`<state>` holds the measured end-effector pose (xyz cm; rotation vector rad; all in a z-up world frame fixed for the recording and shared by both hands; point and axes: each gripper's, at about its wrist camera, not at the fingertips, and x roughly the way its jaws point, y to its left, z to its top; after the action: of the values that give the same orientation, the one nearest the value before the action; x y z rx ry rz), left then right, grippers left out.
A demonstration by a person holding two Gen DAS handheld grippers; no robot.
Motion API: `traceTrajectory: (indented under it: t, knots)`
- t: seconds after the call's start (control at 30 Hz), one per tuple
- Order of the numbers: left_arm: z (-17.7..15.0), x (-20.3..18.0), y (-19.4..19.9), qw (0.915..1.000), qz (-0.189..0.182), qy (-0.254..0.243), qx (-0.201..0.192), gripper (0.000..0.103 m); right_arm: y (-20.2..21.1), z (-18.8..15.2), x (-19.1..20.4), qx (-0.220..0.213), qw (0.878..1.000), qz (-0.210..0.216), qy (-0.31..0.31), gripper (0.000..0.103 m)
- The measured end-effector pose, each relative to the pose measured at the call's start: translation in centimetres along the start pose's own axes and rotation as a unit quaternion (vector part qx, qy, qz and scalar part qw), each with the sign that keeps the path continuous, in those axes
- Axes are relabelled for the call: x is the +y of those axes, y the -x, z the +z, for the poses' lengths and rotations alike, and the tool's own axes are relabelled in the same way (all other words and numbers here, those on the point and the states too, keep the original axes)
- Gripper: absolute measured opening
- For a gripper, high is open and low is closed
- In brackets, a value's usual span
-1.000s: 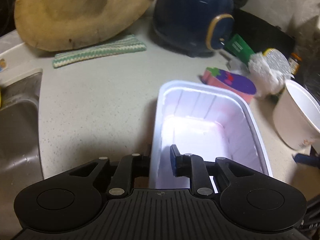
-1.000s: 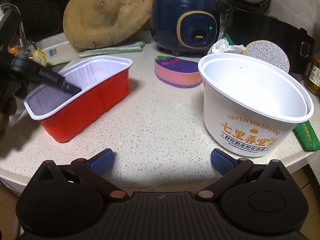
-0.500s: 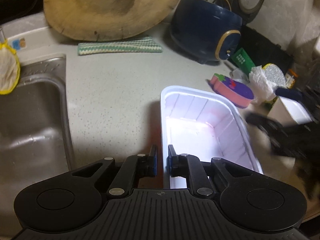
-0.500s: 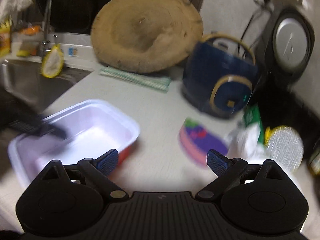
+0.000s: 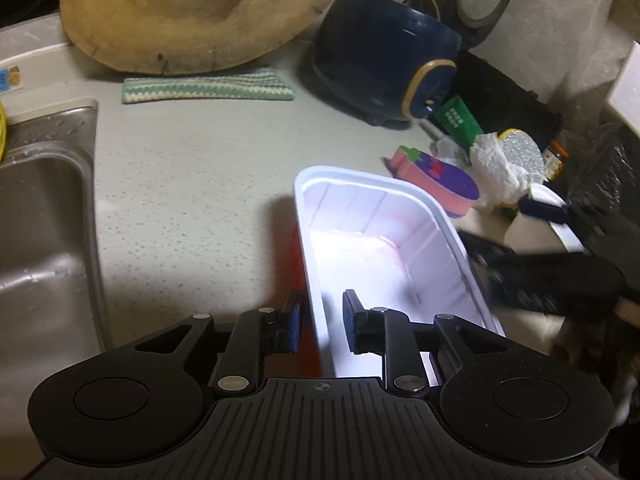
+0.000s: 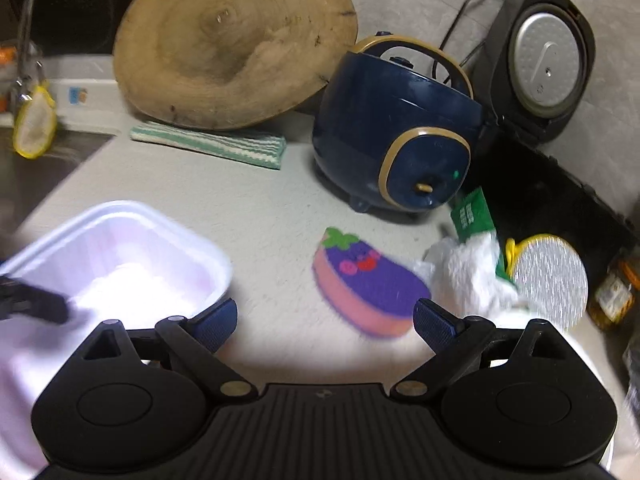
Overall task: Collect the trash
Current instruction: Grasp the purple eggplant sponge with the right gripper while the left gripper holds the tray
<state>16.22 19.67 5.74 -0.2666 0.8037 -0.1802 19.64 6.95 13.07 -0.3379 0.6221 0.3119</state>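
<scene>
Left wrist view:
- Left gripper (image 5: 319, 322): fingers straddle the near wall of the red takeaway tray (image 5: 384, 240), one outside against the red side, one inside the white interior. The fingers are opening; gaps show on both sides of the wall, so the tray is released, not clamped.
- Red takeaway tray: rectangular, white-lined, empty, standing on the speckled bench (image 5: 192, 168) just right of the sink (image 5: 44, 232).
- Right gripper (image 5: 556, 256): blurred, dark, beside the tray's far right rim, over a white paper bowl (image 5: 540, 220) that is mostly hidden.
- Eggplant-shaped sponge (image 5: 440, 180): pink with a purple top, just beyond the tray.
- Crumpled white tissue (image 5: 500, 168): beside the sponge, touching a green packet (image 5: 456, 118).
- Blue rice cooker (image 5: 384, 72), round wooden board (image 5: 192, 12), striped green cloth (image 5: 208, 90): along the back.

Right wrist view:
- Right gripper (image 6: 324, 320): fingers spread wide, nothing between them, hanging above the bench (image 6: 256, 208).
- Red takeaway tray (image 6: 120, 256): lower left, blurred; the left gripper's dark finger (image 6: 36, 304) reaches into it.
- Eggplant-shaped sponge (image 6: 368, 280): centre, ahead of the fingers.
- Crumpled white tissue (image 6: 468, 276): right of the sponge, against the green packet (image 6: 472, 212) and a silver scouring pad (image 6: 548, 280).
- Blue rice cooker (image 6: 396, 132), round wooden board (image 6: 232, 40), striped green cloth (image 6: 208, 144): behind.
- Black rice cooker (image 6: 540, 56): lid open, at the back right.
</scene>
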Motion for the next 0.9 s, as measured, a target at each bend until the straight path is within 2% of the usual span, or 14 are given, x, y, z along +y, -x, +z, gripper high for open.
traceTrajectory:
  t: [0.07,0.17,0.3,0.37,0.5,0.63,0.77,0.9]
  knots:
    - [-0.4,-0.2,0.4,1.0000,0.001,0.000,-0.007,0.024,2.1,-1.2,-0.2,-0.004,1.000,0.009,-0.014,0.096]
    - [-1.1,-0.6,1.3,0.9997,0.007,0.003,-0.024,0.024,5.0,-3.1,0.0,-0.015,1.000,0.002,-0.018,0.096]
    - [-2.1,-1.2,2.2,0.9989,0.012,0.015,-0.043,0.024,8.0,-5.9,0.9,-0.024,0.999,-0.039,-0.013,0.096]
    - [-2.5,-1.5,2.5,0.9986,0.013,0.024,-0.046,0.024,9.3,-7.0,0.9,-0.019,0.998,-0.049,-0.031,0.096]
    - [-3.2,-2.0,3.3,0.9980,0.019,0.025,-0.055,0.024,11.3,-7.7,0.4,-0.011,0.996,-0.044,-0.071,0.096]
    - [-3.3,-2.8,4.0,0.9981,0.022,0.024,-0.053,0.024,13.5,-5.9,-0.5,-0.027,0.992,-0.029,-0.118,0.096]
    - [-3.1,-3.7,4.9,0.9980,0.019,0.021,-0.057,0.024,16.4,-1.7,-2.6,-0.060,0.983,-0.005,-0.172,0.096]
    - [-2.9,-3.8,4.7,0.9983,0.021,0.011,-0.053,0.024,17.3,2.0,-3.8,-0.080,0.985,-0.029,-0.152,0.097]
